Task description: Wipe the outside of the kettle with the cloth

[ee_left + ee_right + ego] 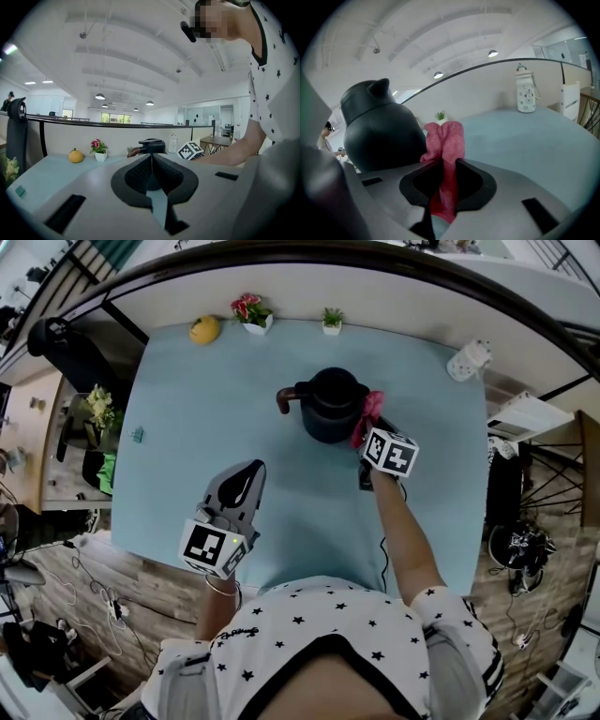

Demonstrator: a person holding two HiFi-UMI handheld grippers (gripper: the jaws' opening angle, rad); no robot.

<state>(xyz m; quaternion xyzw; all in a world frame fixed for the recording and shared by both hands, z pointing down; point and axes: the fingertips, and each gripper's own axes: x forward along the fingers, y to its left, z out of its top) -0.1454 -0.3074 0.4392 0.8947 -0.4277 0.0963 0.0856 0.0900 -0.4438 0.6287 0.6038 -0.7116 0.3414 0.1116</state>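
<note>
On the pale blue tabletop (178, 418), the grey left gripper (247, 474) is held at 7 o'clock from the kettle, its jaws pressed together on nothing. One round black kettle (330, 407) is seen towards 12 o'clock of the tabletop. In the left gripper view only its top is shown, the body being hidden. One pink cloth (369, 414) is held against its 3 o'clock side, pinched between the jaws of the right gripper (367, 439).

The head view looks steeply down on the surface (187, 418), both gripper views look low across it, and all three share the kettle (333, 409), closest in the right gripper view.
</note>
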